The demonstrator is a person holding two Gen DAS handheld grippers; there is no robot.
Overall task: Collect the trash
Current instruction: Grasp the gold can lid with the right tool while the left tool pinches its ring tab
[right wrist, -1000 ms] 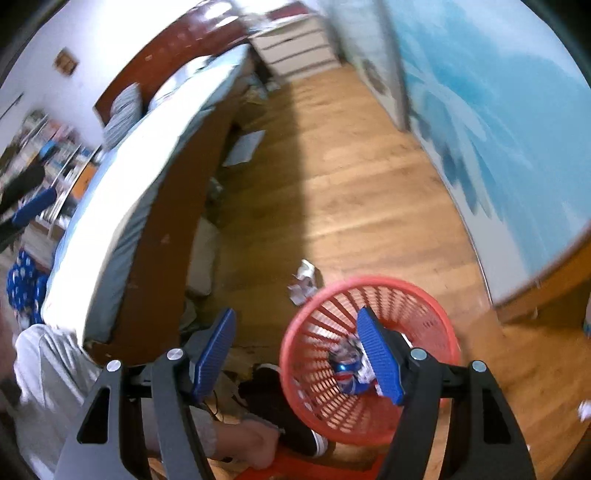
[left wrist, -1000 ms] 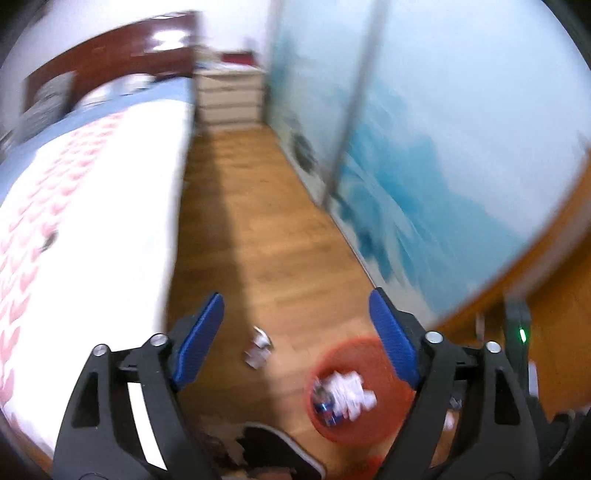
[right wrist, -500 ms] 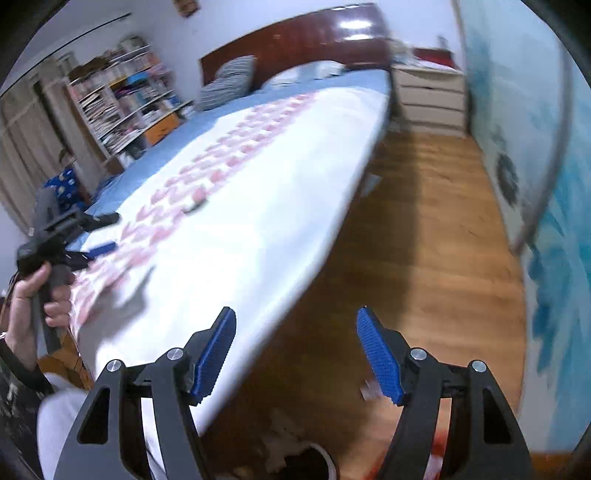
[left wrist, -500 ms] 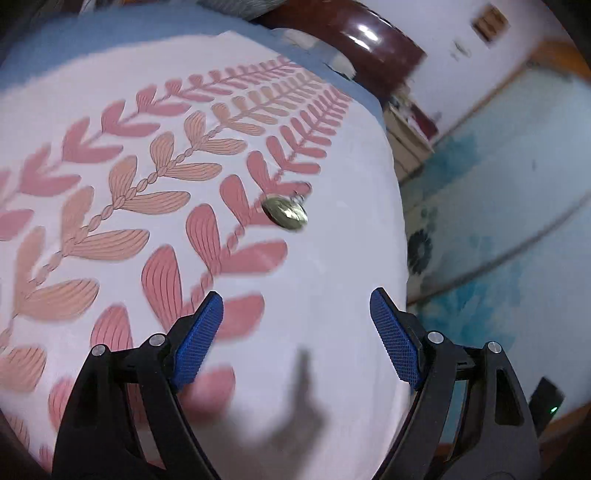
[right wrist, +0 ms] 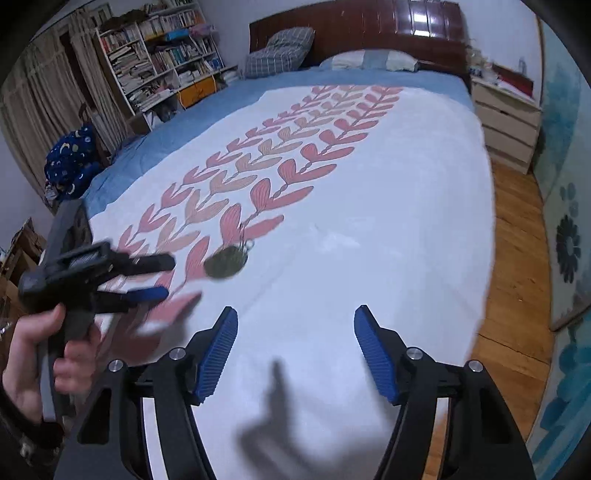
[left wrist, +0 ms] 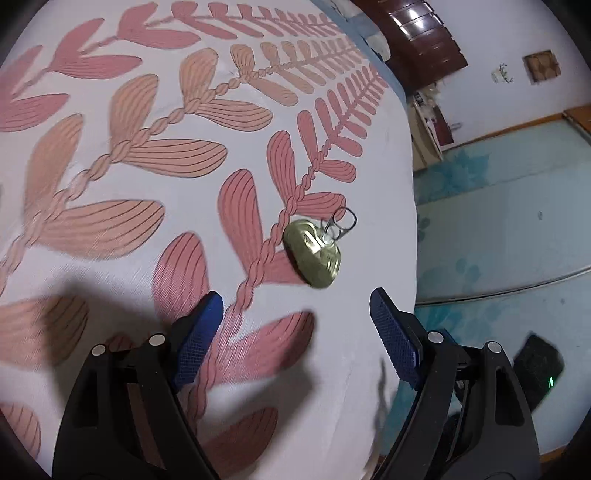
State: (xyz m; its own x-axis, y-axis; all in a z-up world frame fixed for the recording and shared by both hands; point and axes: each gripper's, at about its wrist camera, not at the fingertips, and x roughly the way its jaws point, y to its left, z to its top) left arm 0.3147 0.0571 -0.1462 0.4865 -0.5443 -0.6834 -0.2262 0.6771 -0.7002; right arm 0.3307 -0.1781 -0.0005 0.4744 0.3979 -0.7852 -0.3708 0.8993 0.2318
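Note:
A gold can lid with a pull ring lies on the white bedspread with pink leaf print. My left gripper is open and empty, hovering just short of the lid. In the right wrist view the lid lies mid-bed, with the left gripper to its left, held in a hand. My right gripper is open and empty over the white part of the bedspread, nearer the bed's foot. The trash basket is out of view.
A dark wooden headboard and pillows are at the far end. A white drawer unit stands right of the bed. Wooden floor and blue-patterned sliding doors run along the right. Bookshelves stand at the left.
Both grippers swung up from the floor and red trash basket to the bed. The left gripper has moved closer to the can lid. Both stay open.

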